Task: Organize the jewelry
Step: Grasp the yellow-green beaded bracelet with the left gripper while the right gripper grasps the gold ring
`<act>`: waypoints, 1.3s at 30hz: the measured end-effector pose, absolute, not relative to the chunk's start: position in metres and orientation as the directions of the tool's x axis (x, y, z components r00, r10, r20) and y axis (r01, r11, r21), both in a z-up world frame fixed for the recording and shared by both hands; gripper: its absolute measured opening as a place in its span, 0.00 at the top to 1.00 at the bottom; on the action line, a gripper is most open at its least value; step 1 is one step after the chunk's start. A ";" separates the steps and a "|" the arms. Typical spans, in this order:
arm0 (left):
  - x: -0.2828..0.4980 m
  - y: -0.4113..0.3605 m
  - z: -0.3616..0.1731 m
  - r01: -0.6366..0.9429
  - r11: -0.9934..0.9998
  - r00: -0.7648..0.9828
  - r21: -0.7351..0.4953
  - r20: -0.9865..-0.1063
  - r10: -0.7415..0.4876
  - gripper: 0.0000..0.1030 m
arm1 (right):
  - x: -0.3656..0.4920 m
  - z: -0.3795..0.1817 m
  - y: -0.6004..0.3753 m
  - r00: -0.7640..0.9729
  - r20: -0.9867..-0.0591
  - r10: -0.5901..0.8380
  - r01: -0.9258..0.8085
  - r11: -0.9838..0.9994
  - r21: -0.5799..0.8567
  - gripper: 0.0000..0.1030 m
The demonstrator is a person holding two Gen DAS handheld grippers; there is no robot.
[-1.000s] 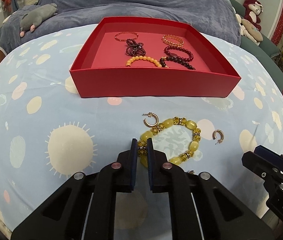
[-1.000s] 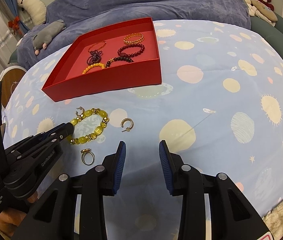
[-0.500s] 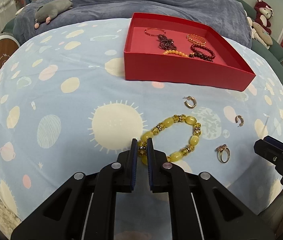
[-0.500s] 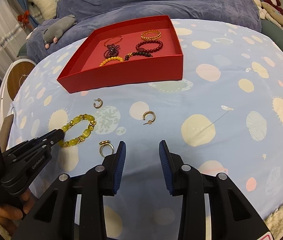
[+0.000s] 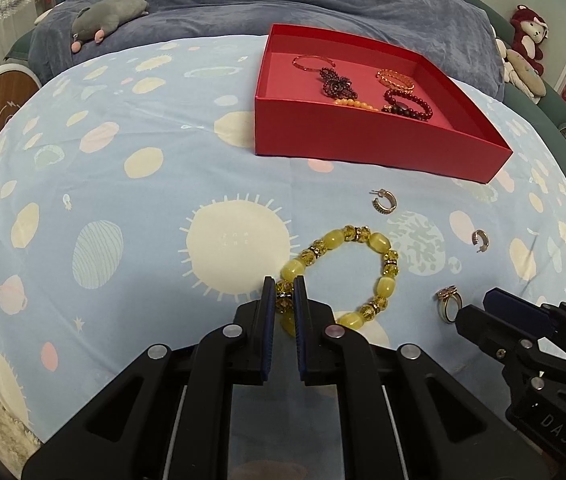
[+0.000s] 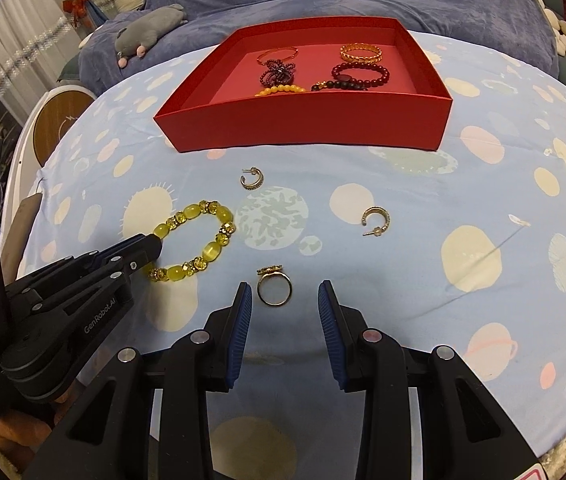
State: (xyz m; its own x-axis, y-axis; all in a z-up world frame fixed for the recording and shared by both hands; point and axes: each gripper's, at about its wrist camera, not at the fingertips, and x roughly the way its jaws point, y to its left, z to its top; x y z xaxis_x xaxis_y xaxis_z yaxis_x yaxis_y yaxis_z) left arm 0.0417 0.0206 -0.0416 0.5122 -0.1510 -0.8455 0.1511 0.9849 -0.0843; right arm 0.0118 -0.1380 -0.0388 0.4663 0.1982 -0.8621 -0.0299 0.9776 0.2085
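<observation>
Left gripper [image 5: 284, 294] jaws pinch yellow bead bracelet [image 5: 377, 263] at lower centre. Right gripper [image 6: 284, 305] jaws wide, empty, flanking gold ring [image 6: 274, 290].

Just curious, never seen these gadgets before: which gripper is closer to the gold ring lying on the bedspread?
Right. The right gripper is open with the gold ring just ahead between its fingertips. The left gripper is off to the side, shut on the yellow bracelet.

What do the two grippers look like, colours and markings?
Both are black plastic with silver screw heads and blue ribbed pads on the fingers. The left gripper carries white "GenRobot.AI" lettering and a "Data Acquisition System" label on its side. The right gripper shows "DAS" on its body. No cables or sleeves are visible.
</observation>
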 end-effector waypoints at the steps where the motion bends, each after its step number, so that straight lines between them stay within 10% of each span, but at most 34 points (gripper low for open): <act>1: 0.042 0.021 -0.042 0.151 0.985 0.512 -0.086 -0.845 -0.152 0.91 | 0.013 -0.040 -0.136 0.463 -0.863 0.200 -0.034 0.978 0.208 0.67; 39: 0.034 0.003 -0.007 0.204 0.957 0.509 -0.207 -0.812 -0.285 0.91 | 0.009 -0.011 -0.166 0.539 -0.825 0.170 0.021 0.976 0.215 0.81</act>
State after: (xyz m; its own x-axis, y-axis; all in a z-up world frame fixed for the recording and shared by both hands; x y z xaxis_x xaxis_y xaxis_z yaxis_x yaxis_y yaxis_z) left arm 0.0341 0.0034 -0.0066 0.5095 -0.2849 -0.8120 0.2045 0.9567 -0.2074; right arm 0.0092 -0.1656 -0.0112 0.5393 0.1702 -0.8247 0.0214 0.9763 0.2155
